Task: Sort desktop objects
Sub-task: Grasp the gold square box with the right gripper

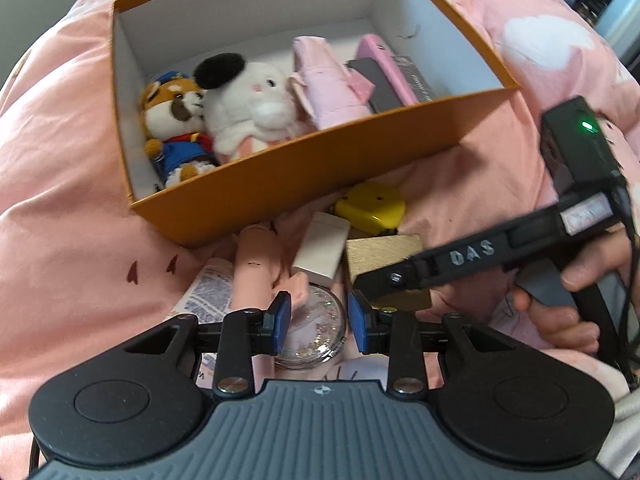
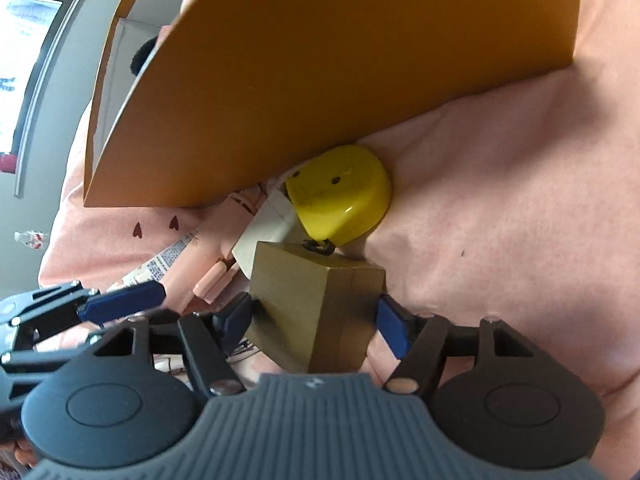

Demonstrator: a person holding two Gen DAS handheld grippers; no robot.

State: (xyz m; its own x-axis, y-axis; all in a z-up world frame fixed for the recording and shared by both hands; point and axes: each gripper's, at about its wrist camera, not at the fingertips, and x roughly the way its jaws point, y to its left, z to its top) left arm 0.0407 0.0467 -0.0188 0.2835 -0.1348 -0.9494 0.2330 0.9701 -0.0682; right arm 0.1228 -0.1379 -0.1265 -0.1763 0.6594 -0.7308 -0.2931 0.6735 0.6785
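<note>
An orange box lies on pink bedding and holds a fox plush, a white plush, a pink pouch and a pink phone. In front of it lie a yellow case, a white block, a pink tube and a gold box. My left gripper straddles a clear glittery round compact, with its jaws close to the compact's sides. My right gripper is shut on the gold box, next to the yellow case.
A printed packet lies left of the pink tube. The box's orange wall rises close ahead in the right wrist view. Pink bedding spreads to the right. The left gripper's fingers reach in from the left.
</note>
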